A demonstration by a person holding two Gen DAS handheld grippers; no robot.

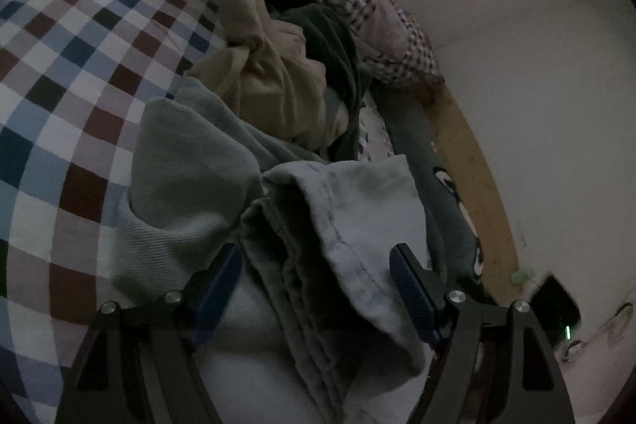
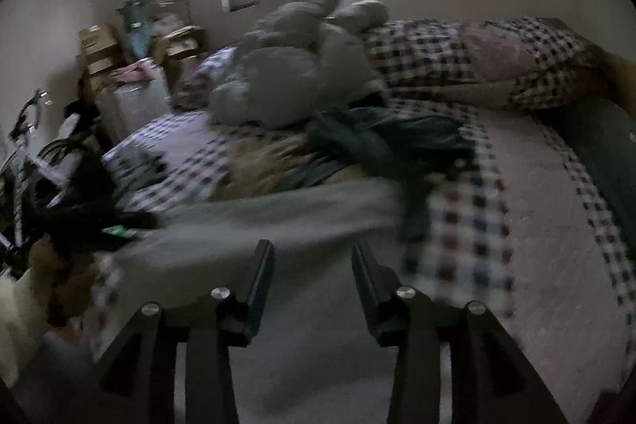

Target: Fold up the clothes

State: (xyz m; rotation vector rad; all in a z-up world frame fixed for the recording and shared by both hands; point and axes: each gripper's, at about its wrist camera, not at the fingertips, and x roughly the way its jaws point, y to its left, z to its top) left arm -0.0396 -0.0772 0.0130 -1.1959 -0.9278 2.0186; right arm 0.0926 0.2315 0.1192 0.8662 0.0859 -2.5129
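A grey garment lies on the checked bed sheet. Its folded hem end runs between the fingers of my left gripper, which is open around it, jaws wide apart. In the right wrist view the same grey garment stretches across the bed, blurred. My right gripper is open just above it, holding nothing. A beige garment and a dark green garment lie bunched beyond the grey one.
A pale green quilt is heaped at the bed's head beside checked pillows. A wooden bed edge runs along the white wall. Boxes and a bicycle stand left of the bed under the window.
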